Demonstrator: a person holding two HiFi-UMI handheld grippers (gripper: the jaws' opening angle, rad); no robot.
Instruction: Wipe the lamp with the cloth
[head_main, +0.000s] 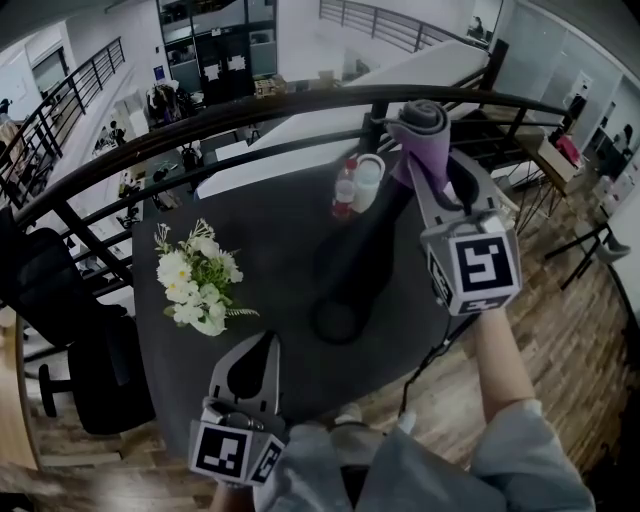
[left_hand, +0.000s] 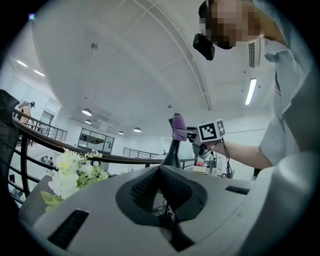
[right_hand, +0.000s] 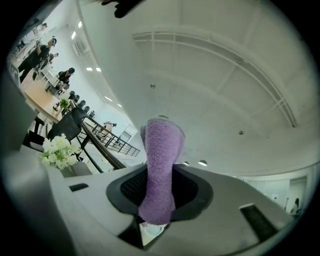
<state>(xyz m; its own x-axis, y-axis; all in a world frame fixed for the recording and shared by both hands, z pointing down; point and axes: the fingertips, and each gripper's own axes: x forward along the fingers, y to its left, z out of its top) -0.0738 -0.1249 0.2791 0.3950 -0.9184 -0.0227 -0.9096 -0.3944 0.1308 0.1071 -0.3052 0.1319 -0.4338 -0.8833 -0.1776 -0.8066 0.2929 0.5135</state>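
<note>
While the right gripper (head_main: 420, 150) pinches the purple cloth (head_main: 424, 118) between its jaws, the cloth's free end stands just beyond the jaw tips and appears to meet the top of the black lamp (head_main: 365, 245). The lamp's stem and base lie below this gripper. The left gripper (head_main: 268, 345), jaws pressed together on nothing, hangs near the base. The step in hand is probably wiping the lamp top. The next move calls for light pressure down the stem.
</note>
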